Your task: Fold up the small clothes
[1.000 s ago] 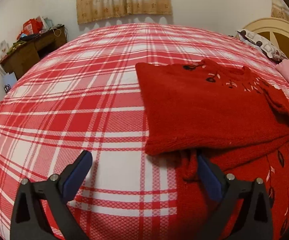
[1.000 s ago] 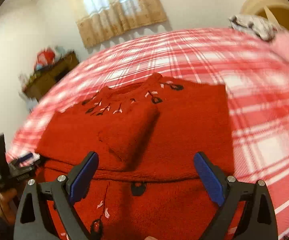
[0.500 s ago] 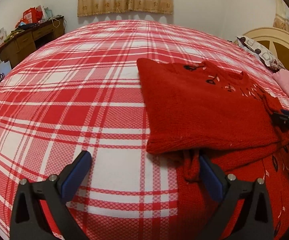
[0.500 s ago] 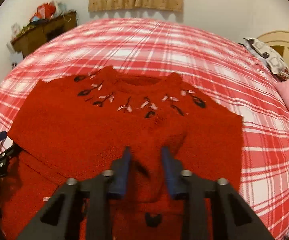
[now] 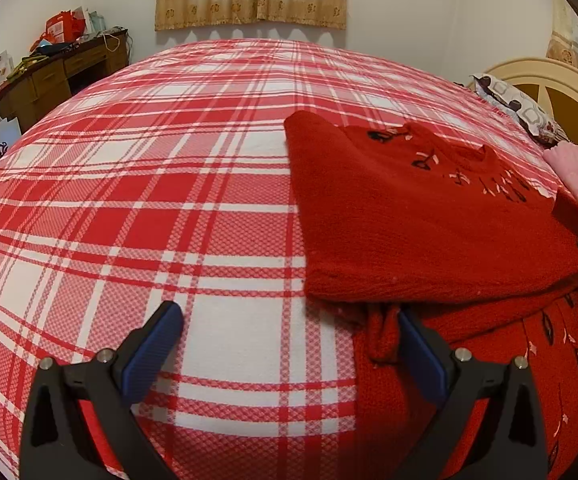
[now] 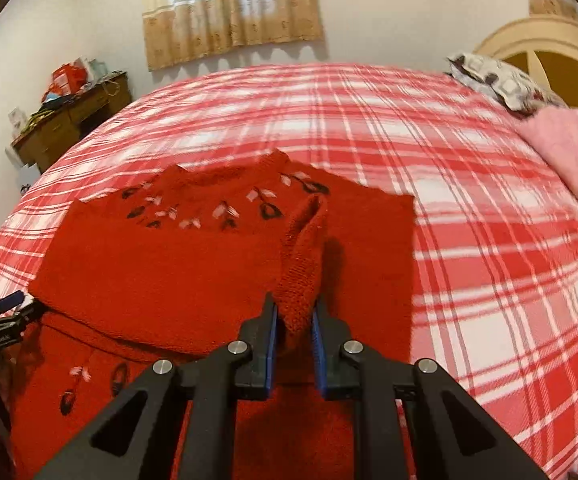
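Observation:
A red knit sweater [image 5: 417, 232] with black and white leaf patterns lies partly folded on the plaid bed. It also shows in the right wrist view [image 6: 161, 264]. My right gripper [image 6: 293, 320] is shut on the sweater's folded sleeve [image 6: 303, 264] and lifts it off the body of the sweater. My left gripper [image 5: 289, 340] is open and empty, low over the bed at the sweater's near left corner, its right finger [image 5: 421, 356] next to the knit edge. The left gripper also shows at the left edge of the right wrist view [image 6: 3, 316].
The bed has a red and white plaid cover [image 5: 149, 208]. Pink folded clothes [image 6: 569, 160] and a patterned pillow [image 6: 497, 80] lie by the cream headboard [image 5: 549, 84]. A cluttered wooden desk [image 5: 53, 72] stands by the far left wall under a curtained window.
My right gripper has closed on the sleeve and raised it from the sweater. My left gripper has stayed open in nearly the same place.

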`<state>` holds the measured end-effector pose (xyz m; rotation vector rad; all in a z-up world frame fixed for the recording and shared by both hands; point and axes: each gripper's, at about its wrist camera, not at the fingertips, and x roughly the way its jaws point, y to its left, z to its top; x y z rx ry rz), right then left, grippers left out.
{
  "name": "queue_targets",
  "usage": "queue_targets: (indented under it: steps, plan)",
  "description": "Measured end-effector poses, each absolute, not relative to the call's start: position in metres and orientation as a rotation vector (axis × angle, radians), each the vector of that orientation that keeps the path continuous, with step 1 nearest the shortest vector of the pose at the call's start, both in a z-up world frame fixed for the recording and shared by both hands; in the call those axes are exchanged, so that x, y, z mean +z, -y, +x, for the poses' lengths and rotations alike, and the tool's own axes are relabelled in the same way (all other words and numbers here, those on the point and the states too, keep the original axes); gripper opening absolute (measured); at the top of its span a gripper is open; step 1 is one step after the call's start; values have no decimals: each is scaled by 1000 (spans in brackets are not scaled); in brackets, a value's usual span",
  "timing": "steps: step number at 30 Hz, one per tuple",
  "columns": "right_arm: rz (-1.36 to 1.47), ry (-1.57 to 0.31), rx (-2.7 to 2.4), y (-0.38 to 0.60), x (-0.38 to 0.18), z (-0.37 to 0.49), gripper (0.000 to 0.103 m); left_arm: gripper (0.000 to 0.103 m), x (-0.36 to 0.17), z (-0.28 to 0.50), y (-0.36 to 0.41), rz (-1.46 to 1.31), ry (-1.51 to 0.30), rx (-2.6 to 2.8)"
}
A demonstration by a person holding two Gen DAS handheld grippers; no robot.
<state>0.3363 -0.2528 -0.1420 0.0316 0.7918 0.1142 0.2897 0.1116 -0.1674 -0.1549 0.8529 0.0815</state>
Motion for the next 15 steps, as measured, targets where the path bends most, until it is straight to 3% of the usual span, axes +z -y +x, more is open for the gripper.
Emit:
queue_targets:
  steps: [3, 5, 7, 15]
  plan:
    - [99, -816, 125, 267, -150, 336, 19, 103, -168, 290, -112, -156, -853, 81]
    - [125, -797, 108, 273, -148, 331, 46, 103, -167, 290, -112, -155, -853, 81]
    - [142, -765, 57, 283, -141, 327, 56, 103, -168, 290, -112, -155, -852, 81]
    - [26, -811, 81, 261, -133, 344, 56, 103, -167, 290, -112, -148, -851, 85]
